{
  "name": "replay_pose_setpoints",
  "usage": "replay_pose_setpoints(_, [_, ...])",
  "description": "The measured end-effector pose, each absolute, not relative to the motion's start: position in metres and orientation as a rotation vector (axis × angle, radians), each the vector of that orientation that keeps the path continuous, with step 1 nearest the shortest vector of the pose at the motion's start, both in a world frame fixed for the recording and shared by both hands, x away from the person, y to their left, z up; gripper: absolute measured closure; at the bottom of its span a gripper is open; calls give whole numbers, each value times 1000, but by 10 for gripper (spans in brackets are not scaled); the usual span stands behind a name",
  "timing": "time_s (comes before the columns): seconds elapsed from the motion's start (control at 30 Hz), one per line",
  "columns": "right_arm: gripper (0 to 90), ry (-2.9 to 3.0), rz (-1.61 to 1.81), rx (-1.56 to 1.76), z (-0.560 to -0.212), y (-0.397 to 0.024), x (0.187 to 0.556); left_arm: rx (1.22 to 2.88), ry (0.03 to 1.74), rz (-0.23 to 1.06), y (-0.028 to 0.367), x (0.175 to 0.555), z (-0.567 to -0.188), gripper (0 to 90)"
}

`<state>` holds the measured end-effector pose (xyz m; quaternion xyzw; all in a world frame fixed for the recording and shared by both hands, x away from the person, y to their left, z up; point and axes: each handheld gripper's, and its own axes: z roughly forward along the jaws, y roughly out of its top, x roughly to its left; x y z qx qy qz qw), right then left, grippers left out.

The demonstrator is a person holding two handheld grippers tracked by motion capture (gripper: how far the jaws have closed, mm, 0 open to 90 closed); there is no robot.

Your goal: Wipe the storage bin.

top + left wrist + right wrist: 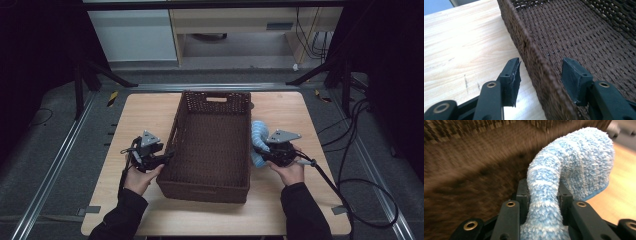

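While my right fingers (542, 195) pinch the blue sock (574, 165) at its narrow middle, the rest of it arches up and flops over in front of them, just outside the right wall of the basket (210, 150) and above the bench (145, 115). In the high view the sock (258, 140) hangs beside that wall, next to my right fingers (262, 152).

My left fingers (541, 77) stand open astride the basket's left rim (536, 65), one pad outside over the bench (461, 45), one inside over the woven floor. Neither pad presses the weave; there is a clear gap on each side. In the high view my left fingers (167, 157) sit at that left wall.

I judge the sock to be very light, soft and limp. It will bend wherever it is unsupported, so a grip at mid-length leaves both ends to droop and swing. The fluffy pile compresses a good deal, so the pinch has to stay firm or the fabric may creep out. It is not fragile and not slippery. The loose toe could snag on the rim's rough weave, so lifting it well clear of the wall seems wise.

The basket looks stiff and light; its rim is the natural place to steady it.
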<state>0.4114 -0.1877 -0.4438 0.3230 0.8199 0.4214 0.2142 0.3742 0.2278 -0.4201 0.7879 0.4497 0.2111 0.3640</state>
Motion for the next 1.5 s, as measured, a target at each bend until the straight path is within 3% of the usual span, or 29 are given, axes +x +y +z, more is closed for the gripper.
replay_pose_setpoints(0.13, [709, 2264, 1183, 856, -432, -189, 393, 2041, 1153, 503, 228, 371, -426, 575])
replay_pose_setpoints(0.33, [709, 2329, 1109, 882, -454, -183, 389, 2022, 1149, 487, 227, 370, -426, 680])
replay_pose_setpoints(0.63, [709, 2392, 1062, 967, -479, -181, 394, 1994, 1166, 502, 225, 374, -427, 688])
replay_pose_setpoints(0.87, [709, 2276, 1156, 875, -439, -181, 387, 1995, 1171, 516, 222, 386, -427, 688])
replay_pose_setpoints(1.03, [709, 2263, 1152, 851, -432, -181, 383, 1996, 1166, 512, 222, 392, -428, 688])
replay_pose_setpoints(1.5, [711, 2406, 1043, 946, -479, -178, 379, 1991, 1163, 509, 222, 394, -428, 686])
